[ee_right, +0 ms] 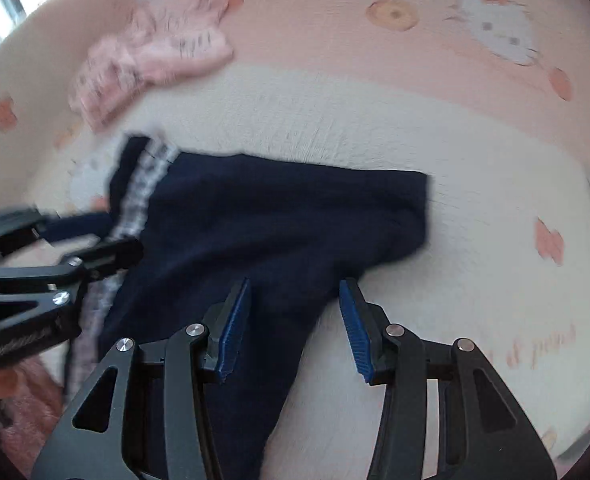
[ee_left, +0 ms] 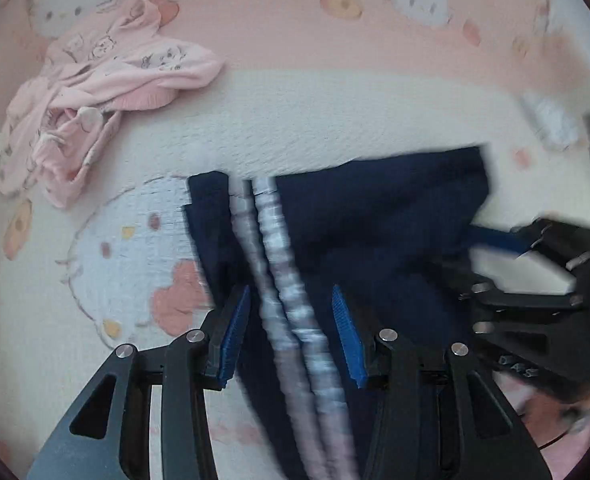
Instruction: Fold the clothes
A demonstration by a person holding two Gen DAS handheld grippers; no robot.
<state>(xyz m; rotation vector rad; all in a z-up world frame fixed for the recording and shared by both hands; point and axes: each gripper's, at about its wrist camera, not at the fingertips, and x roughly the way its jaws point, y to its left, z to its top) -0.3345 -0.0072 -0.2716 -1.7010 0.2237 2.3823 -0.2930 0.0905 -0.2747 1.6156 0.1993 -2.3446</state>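
Bed: pink and cream cat-print sheet (ee_left: 335, 120).
Navy garment (ee_left: 375, 220): spread mid-bed, white side stripes.
Pink clothes (ee_left: 95, 92): crumpled, far left.
Left tool (ee_left: 291, 332): fingers apart over garment.
Right tool (ee_right: 295, 324): fingers apart.

A pair of navy trousers (ee_left: 375, 216) with two pale checked stripes (ee_left: 279, 256) running down one side lies spread across a cream and pink cartoon-cat bedsheet (ee_left: 315, 120), its straight hem (ee_right: 425, 204) towards the right and the cloth rumpled nearer the cameras. Well apart, at the far left, a pink garment (ee_left: 95, 96) printed with small animal figures sits in a crumpled, unfolded heap (ee_right: 151, 60), blurred in the right wrist view.
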